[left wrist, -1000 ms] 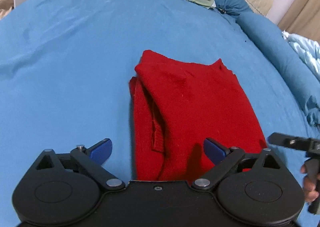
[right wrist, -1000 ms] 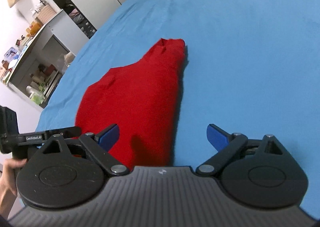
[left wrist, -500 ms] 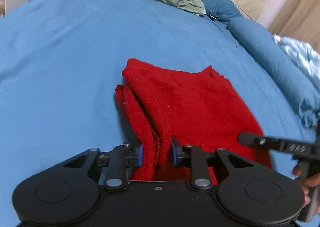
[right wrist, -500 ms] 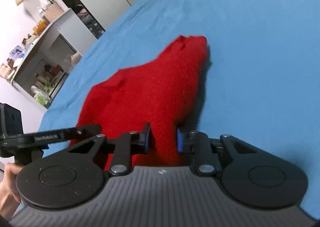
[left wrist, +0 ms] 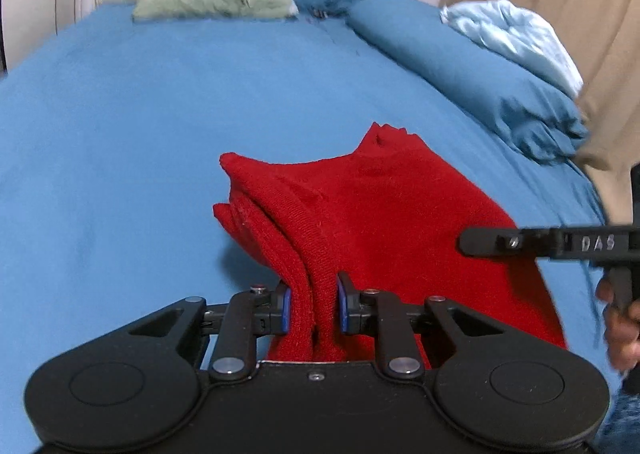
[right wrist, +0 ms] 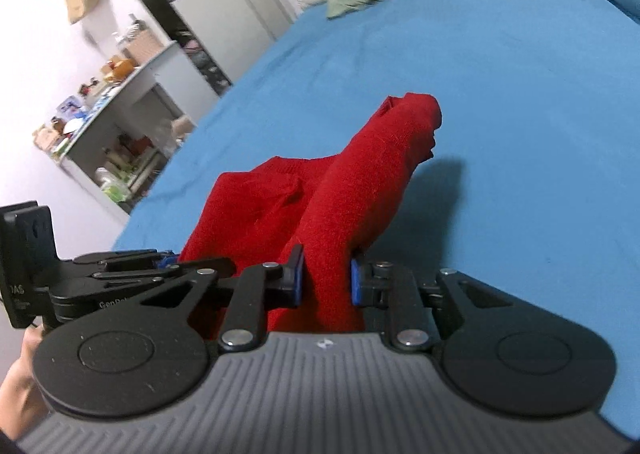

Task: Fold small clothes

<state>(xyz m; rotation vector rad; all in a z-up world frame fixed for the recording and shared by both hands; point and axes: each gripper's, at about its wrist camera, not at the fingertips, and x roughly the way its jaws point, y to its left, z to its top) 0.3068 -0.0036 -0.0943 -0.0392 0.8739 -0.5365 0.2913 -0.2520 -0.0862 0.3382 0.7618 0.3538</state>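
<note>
Left gripper (left wrist: pixel 313 308): closed on the near left edge of the red sweater (left wrist: pixel 384 222), several knit layers bunched between its blue pads (left wrist: pixel 285 310)
Right gripper (right wrist: pixel 326 280): clamped on the sweater's near right edge, fabric filling the gap between its pads
Sweater: folded, near end lifted off the blue bed sheet (left wrist: pixel 120 134), far end resting on it; a shadow lies on the sheet to its right in the right wrist view
Hidden: the near hem runs out of sight behind both gripper bodies; how many layers each one holds, cannot tell
Cut off: the right gripper's body and the hand on it leave the left wrist view at the right edge
Blurred: green cloth (left wrist: pixel 212 4), patterned quilt and shelf unit (right wrist: pixel 116 126), details unreadable
Edges: rolled blue duvet (left wrist: pixel 460 62) along the bed's right side, pale blue bedding on it
Open room: bare sheet left of and beyond the sweater, up to the green cloth
</note>
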